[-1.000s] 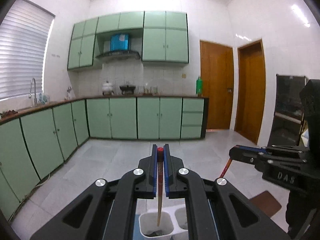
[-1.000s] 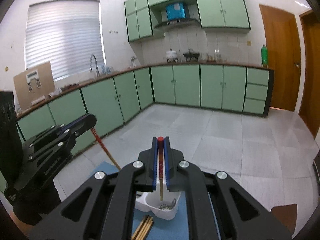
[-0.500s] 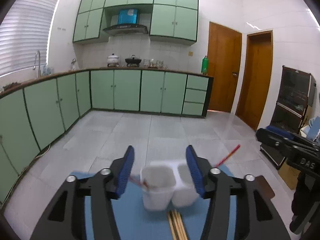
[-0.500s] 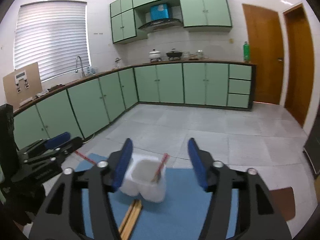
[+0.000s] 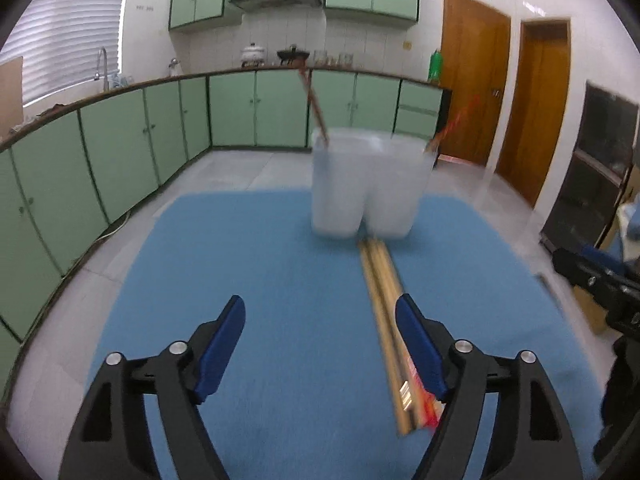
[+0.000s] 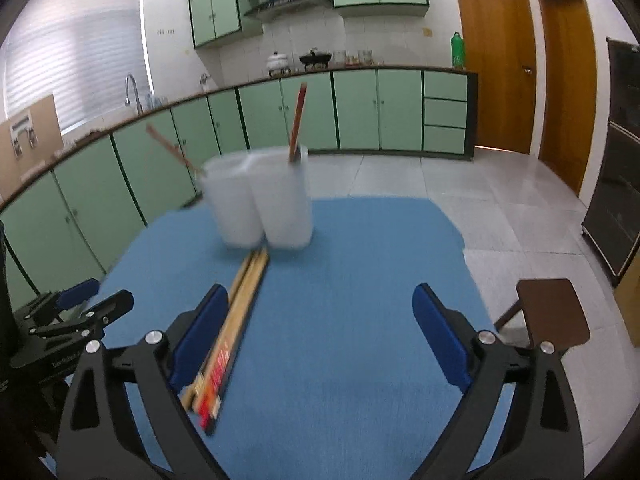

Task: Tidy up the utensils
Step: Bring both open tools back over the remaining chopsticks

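Left gripper (image 5: 320,340) wide apart, empty, above blue mat (image 5: 280,280). Right gripper (image 6: 320,332) wide apart, empty. Chopstick bundle (image 5: 386,312) flat on mat, touching white two-cup holder (image 5: 368,184); one chopstick (image 6: 297,120) leaning in each cup.

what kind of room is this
A home kitchen, most likely: green cabinets run under a long counter, a range hood hangs over pots on the stove, and a sink faucet stands near the window.
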`<state>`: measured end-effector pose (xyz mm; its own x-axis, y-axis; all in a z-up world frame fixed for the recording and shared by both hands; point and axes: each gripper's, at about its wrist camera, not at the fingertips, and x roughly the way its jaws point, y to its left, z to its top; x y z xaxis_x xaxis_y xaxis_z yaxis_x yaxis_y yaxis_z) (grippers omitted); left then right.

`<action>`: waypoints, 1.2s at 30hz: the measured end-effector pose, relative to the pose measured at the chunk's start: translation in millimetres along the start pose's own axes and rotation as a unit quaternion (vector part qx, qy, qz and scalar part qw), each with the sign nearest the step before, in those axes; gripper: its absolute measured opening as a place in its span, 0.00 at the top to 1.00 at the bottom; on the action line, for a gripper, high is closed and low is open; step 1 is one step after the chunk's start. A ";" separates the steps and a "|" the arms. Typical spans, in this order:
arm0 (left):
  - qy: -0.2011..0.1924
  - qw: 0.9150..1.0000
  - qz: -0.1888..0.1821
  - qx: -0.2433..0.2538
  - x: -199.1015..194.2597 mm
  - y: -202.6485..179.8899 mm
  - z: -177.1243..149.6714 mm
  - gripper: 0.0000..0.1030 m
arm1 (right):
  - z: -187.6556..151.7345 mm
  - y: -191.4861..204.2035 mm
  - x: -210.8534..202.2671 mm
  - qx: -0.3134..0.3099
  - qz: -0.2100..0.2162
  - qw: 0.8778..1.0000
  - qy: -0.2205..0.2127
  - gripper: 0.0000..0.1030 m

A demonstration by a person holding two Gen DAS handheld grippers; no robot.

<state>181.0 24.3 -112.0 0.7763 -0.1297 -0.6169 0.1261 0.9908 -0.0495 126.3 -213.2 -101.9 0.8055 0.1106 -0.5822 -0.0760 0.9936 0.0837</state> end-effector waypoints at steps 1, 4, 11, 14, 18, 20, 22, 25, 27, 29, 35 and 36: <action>0.006 1.000 -0.002 -0.003 1.8 1.7 -8.4 0.25 | -9.1 2.8 2.6 -0.004 -0.001 1.000 0.009 0.12; 0.024 1.000 0.010 -0.007 8.4 4.7 -24.8 0.24 | -30.9 11.3 9.6 -0.006 0.009 0.999 0.033 0.12; 0.049 0.998 0.022 -0.033 14.8 13.2 -43.8 0.23 | -51.6 33.3 19.8 -0.027 0.026 0.997 0.068 0.12; 0.060 0.997 0.034 -0.035 16.1 14.1 -47.3 0.21 | -56.1 37.6 23.0 -0.039 0.028 0.995 0.083 0.12; 0.078 0.996 0.043 -0.017 20.4 7.0 -52.1 0.21 | -59.1 36.6 27.5 -0.046 0.028 0.994 0.097 0.12; 0.085 0.995 0.046 -0.007 22.3 3.2 -54.0 0.21 | -59.6 35.1 28.7 -0.048 0.028 0.993 0.102 0.12; 0.090 0.995 0.046 0.004 23.6 -1.6 -55.4 0.21 | -61.7 34.0 30.4 -0.048 0.029 0.993 0.105 0.12; 0.097 0.994 0.045 0.016 25.1 -6.8 -56.0 0.21 | -65.3 31.4 34.3 -0.040 0.033 0.991 0.120 0.12; 0.100 0.994 0.044 0.019 25.5 -7.6 -56.5 0.20 | -66.4 28.7 36.2 -0.033 0.033 0.991 0.124 0.12; 0.106 0.993 0.043 0.018 27.7 -7.1 -56.8 0.20 | -66.8 25.5 39.4 -0.026 0.035 0.990 0.132 0.12; 0.110 0.993 0.036 -0.004 26.7 1.1 -56.8 0.19 | -69.3 22.9 44.4 -0.022 0.027 0.988 0.151 0.11; 0.111 0.993 0.038 -0.008 26.7 2.8 -57.1 0.18 | -69.0 23.6 44.9 -0.024 0.025 0.988 0.152 0.11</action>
<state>166.8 25.9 -173.4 0.6278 -0.0440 -0.7771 0.0603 0.9981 -0.0078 120.1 -183.1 -181.9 0.5864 0.1539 -0.7952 -0.1455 0.9858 0.0836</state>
